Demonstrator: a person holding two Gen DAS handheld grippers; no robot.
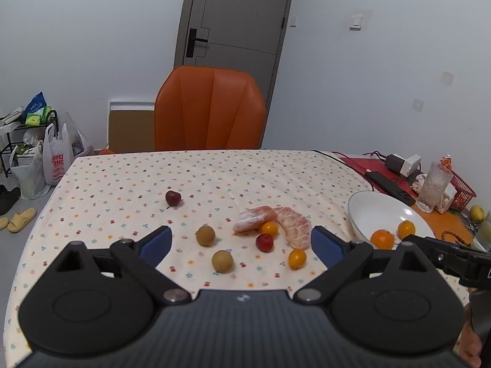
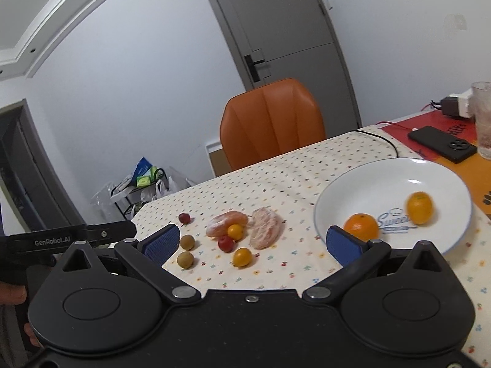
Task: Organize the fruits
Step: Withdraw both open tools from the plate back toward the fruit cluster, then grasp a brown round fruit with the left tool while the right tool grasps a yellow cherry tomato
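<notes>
A white bowl (image 2: pixel 429 171) at the right of the table holds an orange (image 2: pixel 361 226) and a kumquat (image 2: pixel 419 208); the bowl also shows in the left wrist view (image 1: pixel 368 205). On the cloth lie two peeled pomelo pieces (image 1: pixel 254 218) (image 1: pixel 294 225), two kumquats (image 1: pixel 269 228) (image 1: pixel 297 258), two brown longans (image 1: pixel 205 235) (image 1: pixel 222 261), a red fruit (image 1: pixel 264 242) and a dark red fruit (image 1: pixel 172 197) farther back. My left gripper (image 1: pixel 241 243) is open and empty above the near fruits. My right gripper (image 2: pixel 253 242) is open and empty, just left of the bowl.
An orange chair (image 1: pixel 210 110) stands behind the table. A black phone (image 2: pixel 442 143), a glass (image 2: pixel 483 119), a charger (image 1: pixel 402 163) and a red basket (image 1: pixel 460 188) crowd the right end. Bags (image 1: pixel 56 159) and slippers (image 1: pixel 21 219) lie on the floor at left.
</notes>
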